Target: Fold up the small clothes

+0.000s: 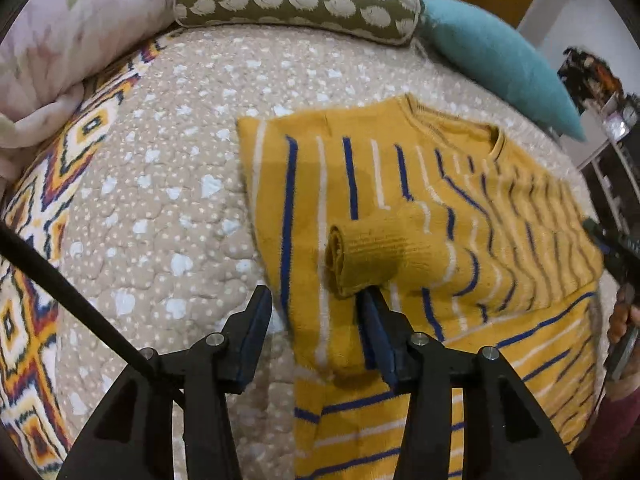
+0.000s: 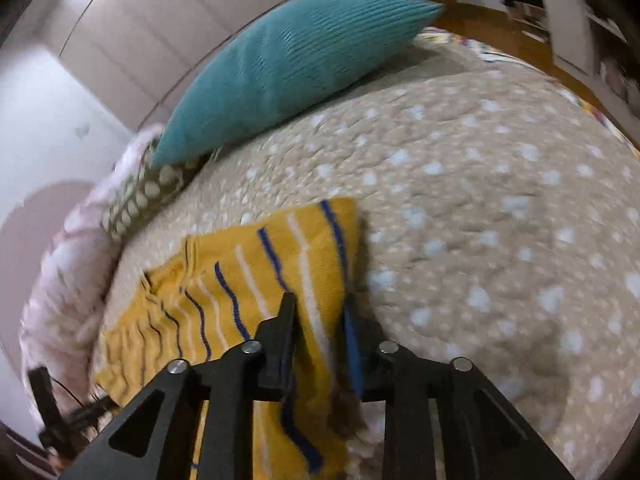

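Yellow striped sweater [image 1: 400, 208] on bed quilt [image 1: 160, 200], 3 o'clock of centre. Sleeve [image 1: 384, 248] folded in; body fold pending. Left gripper [image 1: 316, 296] jaws half-open, empty. Right gripper [image 2: 320, 300] jaws narrow, straddling sweater edge; grip unclear.

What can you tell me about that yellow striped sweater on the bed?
The sweater is a small mustard-yellow knit with thin blue and white stripes and a ribbed neckline. It lies flat on the beige spotted quilt, with one sleeve folded across its body, plain ribbed cuff on top. The left tool hangs open near that cuff; the right tool straddles the sweater's edge.
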### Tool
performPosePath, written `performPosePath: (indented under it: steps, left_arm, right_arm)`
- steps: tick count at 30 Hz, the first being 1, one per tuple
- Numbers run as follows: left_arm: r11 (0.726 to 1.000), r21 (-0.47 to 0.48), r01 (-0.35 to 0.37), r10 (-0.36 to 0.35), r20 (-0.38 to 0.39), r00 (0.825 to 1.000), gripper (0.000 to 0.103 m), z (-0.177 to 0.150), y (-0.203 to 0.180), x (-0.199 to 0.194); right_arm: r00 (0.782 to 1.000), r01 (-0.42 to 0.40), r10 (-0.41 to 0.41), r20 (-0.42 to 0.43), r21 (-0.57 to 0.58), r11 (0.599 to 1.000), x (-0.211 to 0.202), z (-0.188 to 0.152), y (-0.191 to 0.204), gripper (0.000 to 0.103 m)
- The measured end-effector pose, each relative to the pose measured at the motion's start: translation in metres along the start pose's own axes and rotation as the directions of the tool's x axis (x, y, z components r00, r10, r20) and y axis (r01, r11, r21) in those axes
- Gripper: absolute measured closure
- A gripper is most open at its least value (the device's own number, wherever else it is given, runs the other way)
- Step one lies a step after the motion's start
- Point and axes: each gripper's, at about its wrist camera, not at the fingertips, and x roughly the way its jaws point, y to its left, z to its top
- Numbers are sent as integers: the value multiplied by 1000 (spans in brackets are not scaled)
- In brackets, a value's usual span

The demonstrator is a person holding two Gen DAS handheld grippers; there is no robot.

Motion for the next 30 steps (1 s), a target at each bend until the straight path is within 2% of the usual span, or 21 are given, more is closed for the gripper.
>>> performPosePath:
  steps: [2,6,8,9,10,11,12,13,14,17,19,22,23,25,28,30]
  left_arm:
    - [1000,-12,15,-15,18,1000,43,0,4,-7]
    - [996,-39,84,-82,54,995,42,6,2,-16]
    - [994,-37,99,-98,35,995,42,7,-7,-11]
    - [995,-30,93,-92,18,996,42,8,-13,-5]
    - [997,-18,79,-79,-3,997,49,9,-21,2]
    - [997,-6,72,-72,-17,997,70,10,-28,7]
    - [998,3,62,-62,-29,998,81,10,-33,11]
    - [998,6,66,-66,-33,997,95,14,-39,11]
    - [997,1,82,-82,-21,996,97,16,-42,7]
    - [993,14,113,-114,82,990,99,25,-48,-19]
    - [995,36,91,-95,120,988,99,26,-47,-31]
    - [999,35,-37,34,68,997,99,26,-36,-15]
    - [998,10,-55,55,28,998,99,23,-28,-3]
    - [998,-30,-51,50,-32,998,100,18,-16,13]
    - [998,-38,-55,54,-27,998,100,12,-11,17]
    - [997,-24,-72,71,-20,997,100,11,-12,14]
  right_arm:
    - [1000,-5,5,6,-35,999,-13,-2,5,65]
    - [999,41,-40,14,-168,985,-33,-11,22,48]
    - [999,54,-52,15,-200,978,-42,-17,24,38]
    - [999,51,-50,14,-204,978,-45,-19,24,38]
    - [999,44,-42,13,-204,978,-49,-21,21,38]
    - [999,33,-32,4,-198,980,-49,-24,19,38]
    - [1000,25,-27,-4,-195,980,-51,-26,16,38]
    - [1000,18,-21,-13,-194,981,-51,-28,15,38]
    - [1000,14,-18,-20,-196,980,-50,-29,15,38]
    - [999,36,-37,-2,-210,977,-54,-30,17,38]
    - [999,40,-37,19,-205,978,-60,-28,17,38]
    - [999,44,-43,6,-179,983,-59,-27,15,38]
    - [999,32,-35,-14,-175,984,-54,-29,16,38]
    - [997,14,-28,-75,-180,983,-38,-33,18,38]
    - [991,55,-77,-109,-186,981,-18,-38,14,83]
    - [995,70,-82,-48,-216,974,-27,-40,15,84]
